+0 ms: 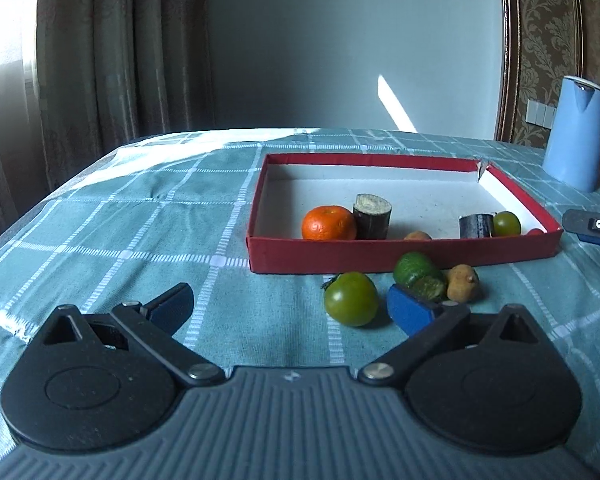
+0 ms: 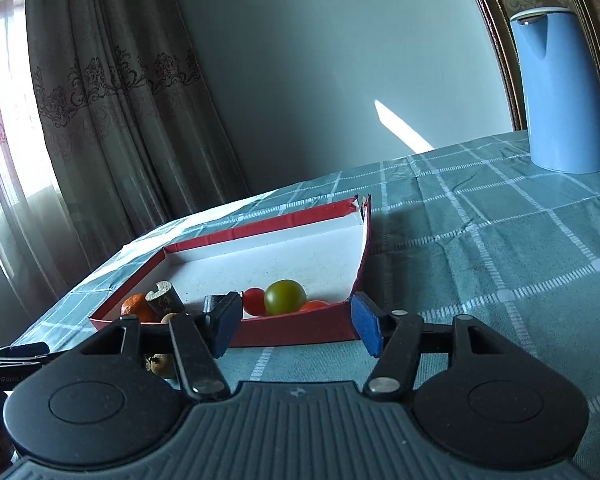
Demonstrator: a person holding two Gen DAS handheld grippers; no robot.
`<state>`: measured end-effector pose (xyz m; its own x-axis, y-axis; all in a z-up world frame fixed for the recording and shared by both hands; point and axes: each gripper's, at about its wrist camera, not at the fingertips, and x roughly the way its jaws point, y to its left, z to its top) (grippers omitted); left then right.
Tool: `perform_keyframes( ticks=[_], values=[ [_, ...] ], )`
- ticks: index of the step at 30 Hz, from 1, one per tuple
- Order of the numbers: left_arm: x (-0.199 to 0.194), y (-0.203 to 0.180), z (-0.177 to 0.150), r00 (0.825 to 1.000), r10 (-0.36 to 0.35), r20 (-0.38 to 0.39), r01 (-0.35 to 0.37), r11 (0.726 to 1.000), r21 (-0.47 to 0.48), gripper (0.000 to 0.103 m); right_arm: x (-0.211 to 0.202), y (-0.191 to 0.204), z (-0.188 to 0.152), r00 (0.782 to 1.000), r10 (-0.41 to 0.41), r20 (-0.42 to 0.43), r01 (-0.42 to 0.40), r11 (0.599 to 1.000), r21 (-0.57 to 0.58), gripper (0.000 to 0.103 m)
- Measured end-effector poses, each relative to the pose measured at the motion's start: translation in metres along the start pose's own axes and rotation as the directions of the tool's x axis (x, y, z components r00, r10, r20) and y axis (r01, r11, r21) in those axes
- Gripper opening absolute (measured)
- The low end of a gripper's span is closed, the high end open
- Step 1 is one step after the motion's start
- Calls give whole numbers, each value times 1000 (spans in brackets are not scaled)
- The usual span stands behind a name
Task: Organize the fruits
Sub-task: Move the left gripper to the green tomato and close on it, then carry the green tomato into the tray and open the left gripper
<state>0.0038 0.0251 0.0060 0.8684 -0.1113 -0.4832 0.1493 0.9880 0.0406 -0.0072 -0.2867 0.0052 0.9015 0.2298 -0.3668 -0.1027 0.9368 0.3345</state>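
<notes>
My left gripper (image 1: 292, 308) is open wide, low over the checked cloth. A green tomato (image 1: 351, 299) lies on the cloth between its fingers, close to the right pad (image 1: 408, 312), and neither pad presses on it. Beyond that pad lie a green citrus fruit (image 1: 418, 274) and a brown knobbly fruit (image 1: 464, 282). The red tray (image 1: 400, 254) holds an orange (image 1: 329, 223), two dark cane pieces (image 1: 372, 216), a green tomato (image 1: 507, 223) and small fruits. My right gripper (image 2: 296, 328) stands open before the tray's near wall (image 2: 300, 330), holding nothing. In the right wrist view, a green tomato (image 2: 285, 297) and a red tomato (image 2: 254, 301) sit in the tray.
A tall blue jug (image 1: 576, 136) (image 2: 560, 92) stands on the table at the far right. Curtains hang at the left behind the table's edge. The right gripper's tip (image 1: 592, 228) shows beside the tray's right end.
</notes>
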Motion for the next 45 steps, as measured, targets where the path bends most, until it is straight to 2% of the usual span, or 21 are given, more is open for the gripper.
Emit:
perform_keyframes(
  ticks=[2, 4, 10, 12, 16, 18, 20, 22, 23, 25, 28, 34, 37, 45],
  values=[
    [2, -8, 0, 1000, -8, -13, 8, 999, 38, 94, 0, 1, -1, 1000, 5, -3, -5, 1000, -4, 60],
    [6, -13, 2, 999, -24, -29, 26, 998, 54, 93, -1, 2, -2, 1000, 8, -2, -8, 1000, -12, 60],
    [23, -23, 8, 997, -3, -74, 7, 999, 53, 92, -2, 4, -2, 1000, 14, 9, -14, 1000, -24, 60],
    [28, -24, 10, 997, 9, -80, -6, 999, 44, 88, -2, 4, -2, 1000, 17, 8, -17, 1000, -26, 60],
    [39, -20, 10, 991, -3, -135, 5, 1000, 14, 64, -2, 5, -2, 1000, 17, 8, -17, 999, -34, 60],
    [38, -16, 9, 992, -22, -127, 20, 1000, -14, 59, -2, 6, -3, 1000, 18, 5, -18, 999, -38, 60],
    [36, -17, 9, 992, -40, -122, 39, 999, -9, 49, -1, 7, -3, 1000, 19, -1, -19, 999, -41, 60],
    [36, -20, 8, 991, -51, -122, 51, 999, -2, 42, -2, 7, -3, 1000, 18, -1, -18, 999, -41, 60],
    [35, -22, 8, 991, -55, -121, 56, 998, 1, 37, -2, 7, -3, 1000, 18, -1, -18, 999, -38, 62],
    [35, -25, 8, 991, -59, -120, 60, 998, 3, 33, -3, 7, -3, 1000, 18, -1, -18, 999, -34, 72],
    [35, -27, 8, 992, -54, -118, 55, 998, 6, 31, -3, 8, -4, 1000, 23, -5, -24, 999, -37, 72],
    [32, -23, 8, 992, -47, -113, 43, 998, -35, 30, 0, 15, -11, 993, 45, -107, -49, 998, -37, 72],
    [27, -21, 8, 994, -51, -101, 46, 997, -56, 30, -2, 21, -16, 991, 31, -131, -39, 998, -58, 72],
    [8, -34, 27, 998, -59, -35, 58, 998, -27, 30, -4, 35, -28, 975, 23, -220, -43, 995, -88, 79]
  ],
)
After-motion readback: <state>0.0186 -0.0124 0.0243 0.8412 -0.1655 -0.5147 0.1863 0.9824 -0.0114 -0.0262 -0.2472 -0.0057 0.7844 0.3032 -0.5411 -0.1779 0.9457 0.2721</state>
